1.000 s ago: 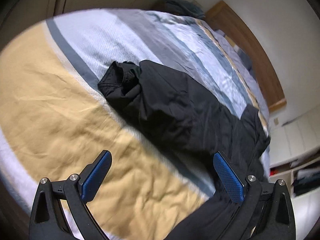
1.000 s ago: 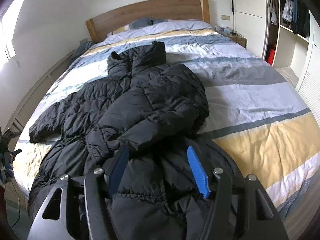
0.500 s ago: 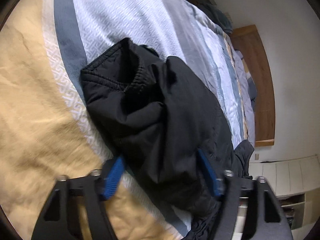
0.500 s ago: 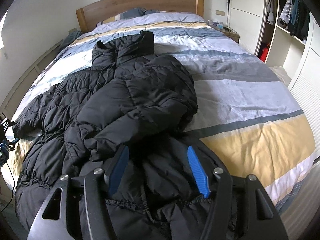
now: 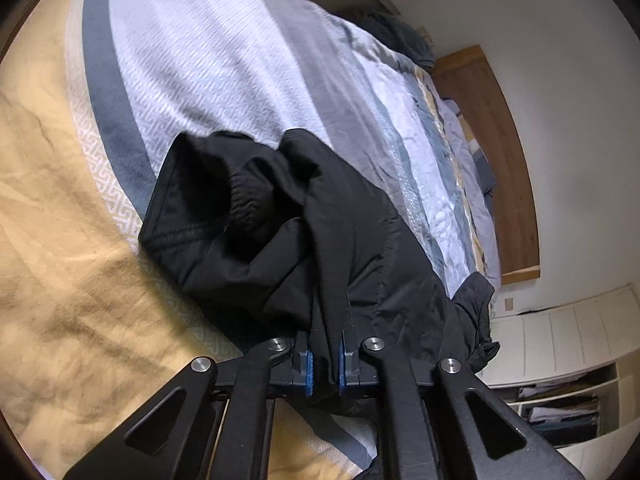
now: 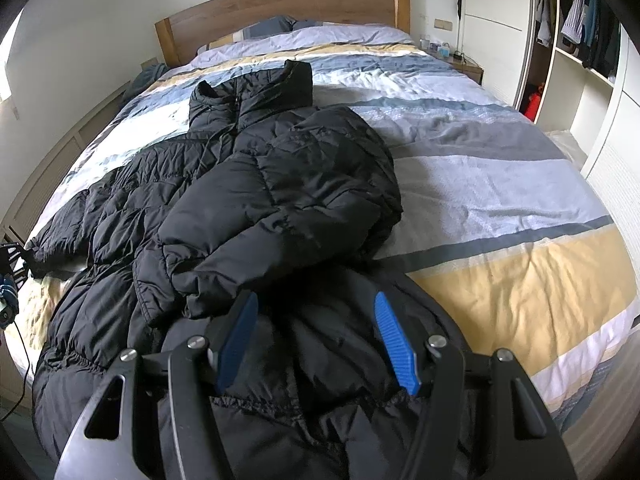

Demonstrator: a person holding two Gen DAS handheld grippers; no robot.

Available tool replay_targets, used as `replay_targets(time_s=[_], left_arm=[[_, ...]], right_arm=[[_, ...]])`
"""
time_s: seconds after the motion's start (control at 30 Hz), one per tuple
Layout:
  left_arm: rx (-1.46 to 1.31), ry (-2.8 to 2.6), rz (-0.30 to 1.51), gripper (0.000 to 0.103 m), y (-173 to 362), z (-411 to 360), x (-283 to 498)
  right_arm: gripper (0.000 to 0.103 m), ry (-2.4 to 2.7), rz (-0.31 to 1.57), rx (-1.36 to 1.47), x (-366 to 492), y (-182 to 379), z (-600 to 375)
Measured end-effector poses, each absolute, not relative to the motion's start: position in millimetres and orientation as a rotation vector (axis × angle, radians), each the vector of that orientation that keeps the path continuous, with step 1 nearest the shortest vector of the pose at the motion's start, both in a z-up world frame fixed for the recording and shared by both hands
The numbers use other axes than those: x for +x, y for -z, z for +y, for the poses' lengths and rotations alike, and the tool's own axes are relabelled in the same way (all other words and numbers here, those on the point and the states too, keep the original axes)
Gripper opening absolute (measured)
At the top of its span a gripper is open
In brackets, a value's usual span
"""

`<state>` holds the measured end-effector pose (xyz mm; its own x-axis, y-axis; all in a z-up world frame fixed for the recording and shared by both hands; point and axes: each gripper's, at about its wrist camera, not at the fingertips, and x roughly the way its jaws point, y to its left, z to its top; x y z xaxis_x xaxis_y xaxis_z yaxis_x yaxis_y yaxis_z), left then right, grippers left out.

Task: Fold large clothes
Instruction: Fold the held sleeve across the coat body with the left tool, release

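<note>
- We counted two grippers, one black puffer jacket, one bed and one open wardrobe.
- Our left gripper had its blue pads drawn almost together, pinching a fold of the jacket's sleeve between them; the black fabric ran straight down through the narrow gap.
- The sleeve's cuff lay just beyond that grip, resting across the grey and white bands of the striped duvet, with the yellow band to its left.
- Our right gripper stood wide apart, its two blue pads spread over the jacket's near hem; we could not tell whether they touched the cloth, and they gripped nothing.
- The jacket lay on the left half of the bed, collar at the far end toward the wooden headboard, hem at the near edge.
- One sleeve was folded across the jacket's front, its cuff just beyond the right gripper's left pad.
- The other sleeve stretched out to the left edge of the bed.
- The wardrobe, with hanging clothes, stood at the far right.
</note>
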<state>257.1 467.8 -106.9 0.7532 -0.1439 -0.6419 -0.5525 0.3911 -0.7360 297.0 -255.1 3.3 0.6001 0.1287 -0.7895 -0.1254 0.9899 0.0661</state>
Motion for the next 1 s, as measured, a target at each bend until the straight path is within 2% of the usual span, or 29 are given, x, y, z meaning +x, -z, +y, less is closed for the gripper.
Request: replay_targets(time_s=[0.37,0.77,1.0], left_arm=[[-0.86,-0.215,0.702,0.007,26,420,264],[-0.714,-0.111,0.667,0.007,-31,352,268],[-0.585,0.002,0.654,0.007,-68,281,281]], right_arm=[[0.06,-0.128,0.868,0.054,280,-19,-277],[0.06,-0.149,0.83,0.087,257,-27,-297],[0.06,-0.143,0.799,0.13,248,-30,-321]])
